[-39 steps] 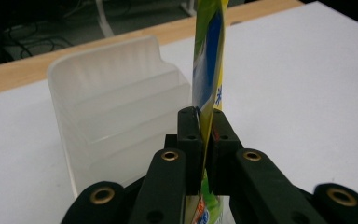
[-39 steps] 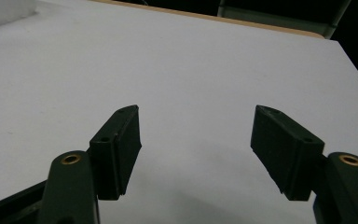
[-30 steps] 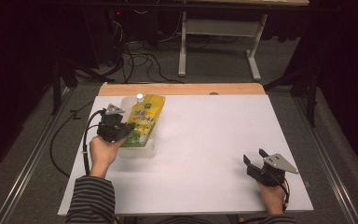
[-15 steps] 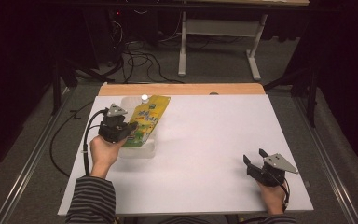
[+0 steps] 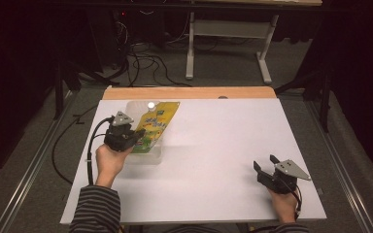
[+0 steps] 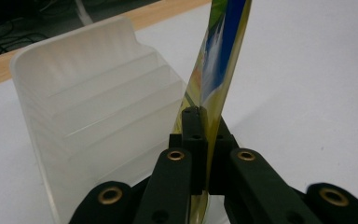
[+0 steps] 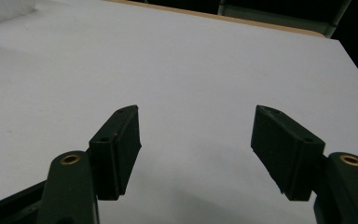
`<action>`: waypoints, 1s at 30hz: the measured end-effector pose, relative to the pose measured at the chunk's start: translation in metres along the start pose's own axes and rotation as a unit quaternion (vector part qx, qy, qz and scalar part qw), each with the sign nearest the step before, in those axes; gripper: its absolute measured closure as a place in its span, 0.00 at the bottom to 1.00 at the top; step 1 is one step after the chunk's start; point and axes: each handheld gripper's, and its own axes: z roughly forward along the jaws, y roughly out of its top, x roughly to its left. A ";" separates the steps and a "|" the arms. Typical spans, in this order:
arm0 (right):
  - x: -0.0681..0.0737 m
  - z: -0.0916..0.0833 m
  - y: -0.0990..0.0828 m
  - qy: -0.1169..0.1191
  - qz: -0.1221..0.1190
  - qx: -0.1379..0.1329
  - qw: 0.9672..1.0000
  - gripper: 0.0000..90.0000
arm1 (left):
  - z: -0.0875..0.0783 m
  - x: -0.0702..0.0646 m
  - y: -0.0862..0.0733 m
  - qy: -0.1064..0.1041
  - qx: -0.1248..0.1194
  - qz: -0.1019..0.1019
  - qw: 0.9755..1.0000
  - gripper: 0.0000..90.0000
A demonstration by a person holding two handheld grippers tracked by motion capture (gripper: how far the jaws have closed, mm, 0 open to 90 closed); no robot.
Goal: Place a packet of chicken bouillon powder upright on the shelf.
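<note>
The left tongs (image 6: 204,140) are clamped on the lower edge of a flat yellow-green printed refill pouch with a white screw cap (image 5: 156,126), holding it edge-up over a translucent ribbed plastic tiered bin (image 6: 88,116), at about ten o'clock on the white counter (image 5: 213,150). The right tongs (image 7: 196,149) stand wide apart with nothing between them, resting near five o'clock, well apart from the pouch.

The grip takes only a thin strip of slick film, so the pouch could likely slide out or flop sideways under its own weight. If lowered at a slant, its bottom edge might catch on a step of the bin and push the light bin across the smooth surface, since the free tongs are too far off to steady it.

The counter is plain white with a wooden strip (image 5: 189,92) along its twelve o'clock edge. Beyond lie dark grey carpet, loose black cables (image 5: 141,58) and a pale metal desk frame (image 5: 228,43).
</note>
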 end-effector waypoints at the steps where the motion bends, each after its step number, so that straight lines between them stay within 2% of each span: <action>1: 0.000 0.000 0.000 -0.003 0.000 0.002 1.000 0.37 | 0.000 0.001 0.001 0.003 0.003 -0.003 1.000 0.99; 8: 0.000 0.000 0.000 -0.002 0.000 0.001 1.000 0.37 | -0.002 0.007 0.002 0.018 0.019 -0.018 0.999 0.98; 9: 0.000 0.000 0.000 -0.004 -0.001 0.001 1.000 0.37 | -0.002 0.006 0.002 0.019 0.020 -0.018 0.999 0.99; 10: 0.001 0.000 0.000 -0.003 0.000 0.002 1.000 0.37 | -0.002 0.005 0.001 0.022 0.018 -0.005 1.000 1.00; 11: 0.001 0.000 0.000 -0.004 0.000 0.002 1.000 0.37 | -0.002 0.003 0.000 0.024 0.014 0.003 1.000 1.00; 14: 0.000 -0.001 0.000 -0.003 0.000 -0.002 1.000 0.37 | -0.002 0.002 -0.003 0.016 0.002 0.008 1.000 1.00; 17: 0.000 -0.001 0.000 -0.004 0.001 -0.001 1.000 0.37 | -0.003 0.004 -0.005 0.004 -0.013 -0.003 1.000 1.00; 20: 0.000 -0.001 0.000 -0.003 0.000 -0.001 1.000 0.37 | -0.002 0.006 -0.006 0.002 -0.020 -0.001 1.000 1.00; 23: 0.001 0.000 0.000 -0.004 -0.002 0.000 1.000 0.37 | -0.001 0.009 -0.010 -0.010 -0.036 -0.006 0.999 1.00; 28: 0.001 0.000 0.000 -0.006 -0.003 -0.002 1.000 0.37 | -0.002 0.014 -0.014 -0.011 -0.050 -0.017 0.999 1.00; 30: 0.001 0.000 0.000 -0.006 -0.003 -0.002 1.000 0.37 | -0.003 0.016 -0.015 -0.010 -0.048 -0.014 0.999 1.00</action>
